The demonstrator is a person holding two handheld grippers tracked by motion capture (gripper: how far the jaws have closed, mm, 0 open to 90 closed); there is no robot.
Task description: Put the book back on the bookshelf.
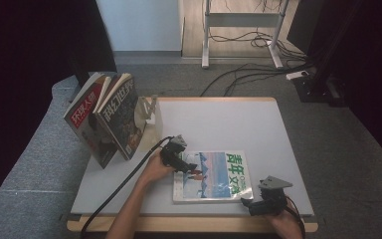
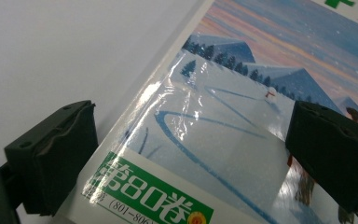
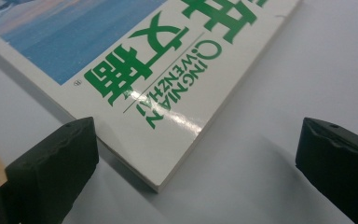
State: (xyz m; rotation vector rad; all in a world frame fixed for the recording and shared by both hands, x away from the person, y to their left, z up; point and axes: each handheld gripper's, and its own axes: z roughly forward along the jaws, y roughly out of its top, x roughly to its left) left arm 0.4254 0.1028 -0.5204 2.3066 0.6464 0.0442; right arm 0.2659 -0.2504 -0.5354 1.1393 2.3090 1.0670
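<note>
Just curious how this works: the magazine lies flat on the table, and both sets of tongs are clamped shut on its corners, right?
Not quite. The magazine does lie flat on the table, but neither set is shut: the left tongs and right tongs stand wide open at its corners, as each gripper view shows.

1. Tabletop (image 1: 258, 124) far right corner and right edge: bare, free passage.
2. Far left corner: blocked by upright magazines (image 1: 107, 119) leaning on a white stand (image 1: 149, 117).
3. Near edge, mid: flat magazine (image 1: 211, 177) lies there, low, w/ both grippers' jaws apart beside it.
</note>
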